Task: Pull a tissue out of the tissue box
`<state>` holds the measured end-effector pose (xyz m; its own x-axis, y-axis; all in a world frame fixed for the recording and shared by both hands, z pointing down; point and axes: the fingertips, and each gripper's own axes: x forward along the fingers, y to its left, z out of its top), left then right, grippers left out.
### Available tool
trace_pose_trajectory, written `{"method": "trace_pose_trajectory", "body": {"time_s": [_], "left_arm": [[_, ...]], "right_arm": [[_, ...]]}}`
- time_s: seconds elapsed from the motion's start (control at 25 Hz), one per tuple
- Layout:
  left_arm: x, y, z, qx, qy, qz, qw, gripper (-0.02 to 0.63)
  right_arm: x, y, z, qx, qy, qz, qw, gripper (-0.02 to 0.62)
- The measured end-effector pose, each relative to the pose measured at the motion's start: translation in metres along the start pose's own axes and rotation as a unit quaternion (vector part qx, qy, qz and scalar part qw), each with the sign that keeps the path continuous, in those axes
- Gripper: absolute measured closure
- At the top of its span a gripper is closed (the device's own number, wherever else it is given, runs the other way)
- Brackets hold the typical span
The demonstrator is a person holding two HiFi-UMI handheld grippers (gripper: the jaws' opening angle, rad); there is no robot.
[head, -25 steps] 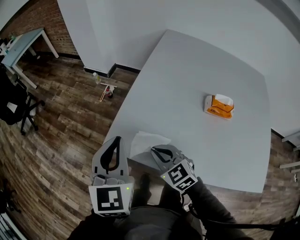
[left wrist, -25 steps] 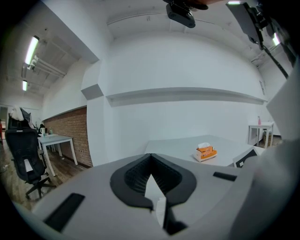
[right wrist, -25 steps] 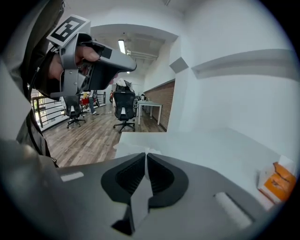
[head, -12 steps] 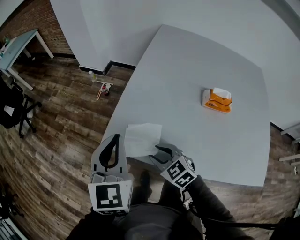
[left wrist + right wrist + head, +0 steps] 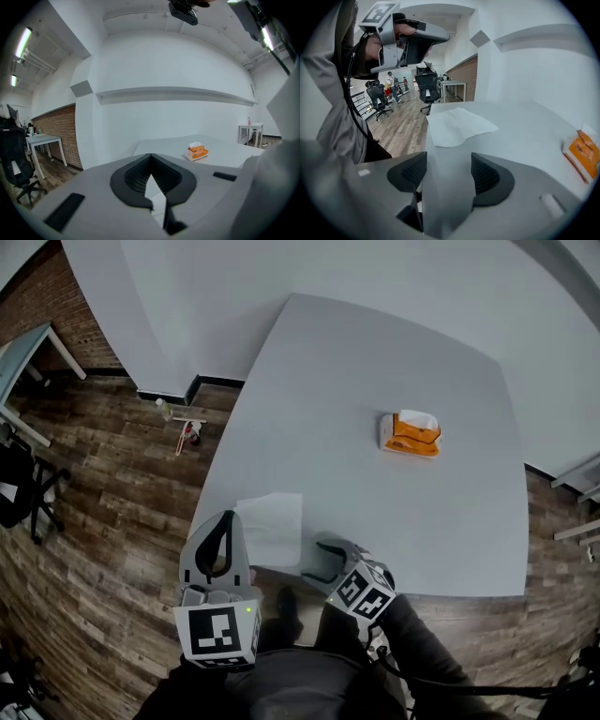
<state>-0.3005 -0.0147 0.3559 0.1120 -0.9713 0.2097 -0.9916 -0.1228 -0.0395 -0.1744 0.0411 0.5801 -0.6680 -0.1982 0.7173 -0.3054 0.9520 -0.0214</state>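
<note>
Tissue (image 5: 270,528) out, flat on counter (image 5: 375,352), well apart from tissue box (image 5: 410,434).
Right gripper (image 5: 319,559): fingers opening wide, nothing between. Left gripper (image 5: 227,521): fingers closed together, empty.

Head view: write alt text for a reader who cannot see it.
A white tissue lies flat at the near left corner of a pale table, an orange tissue box farther off to the right. At the bottom edge a person holds two grippers near the tissue: the left gripper shut, the right gripper with jaws opening and nothing between them.
</note>
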Motion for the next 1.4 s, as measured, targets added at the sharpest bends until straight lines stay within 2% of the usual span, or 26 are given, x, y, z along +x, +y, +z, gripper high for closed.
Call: {"method": "trace_pose_trajectory", "body": {"time_s": [0.2, 0.44, 0.6, 0.76, 0.84, 1.0, 1.2, 1.4], "left_arm": [[0.007, -0.013, 0.002, 0.003, -0.001, -0.021, 0.9998, 0.606], [0.014, -0.038, 0.01, 0.009, -0.007, -0.061, 0.9981, 0.606], [0.02, -0.063, 0.021, 0.013, -0.012, -0.087, 0.9961, 0.606], [0.029, -0.099, 0.03, 0.017, -0.024, -0.129, 0.9912, 0.606], [0.031, -0.117, 0.031, 0.016, -0.025, -0.149, 0.9884, 0.606], [0.027, -0.154, 0.03, 0.016, -0.019, -0.188, 0.9819, 0.606], [0.01, -0.194, 0.041, 0.019, -0.026, -0.226, 0.9736, 0.606], [-0.018, -0.219, 0.054, 0.023, -0.039, -0.237, 0.9705, 0.606]], "right_arm": [[-0.021, -0.011, -0.01, 0.033, -0.009, -0.026, 0.999, 0.33], [-0.057, -0.021, 0.0, 0.075, -0.05, -0.07, 0.993, 0.33], [-0.092, -0.027, 0.002, 0.116, -0.083, -0.1, 0.985, 0.33], [-0.133, -0.036, 0.004, 0.152, -0.125, -0.14, 0.97, 0.33], [-0.157, -0.039, 0.01, 0.182, -0.159, -0.16, 0.957, 0.33], [-0.215, -0.046, 0.036, 0.241, -0.236, -0.204, 0.919, 0.331], [-0.272, -0.037, 0.077, 0.242, -0.318, -0.228, 0.888, 0.353], [-0.326, -0.032, 0.087, 0.288, -0.395, -0.261, 0.832, 0.364]]}}
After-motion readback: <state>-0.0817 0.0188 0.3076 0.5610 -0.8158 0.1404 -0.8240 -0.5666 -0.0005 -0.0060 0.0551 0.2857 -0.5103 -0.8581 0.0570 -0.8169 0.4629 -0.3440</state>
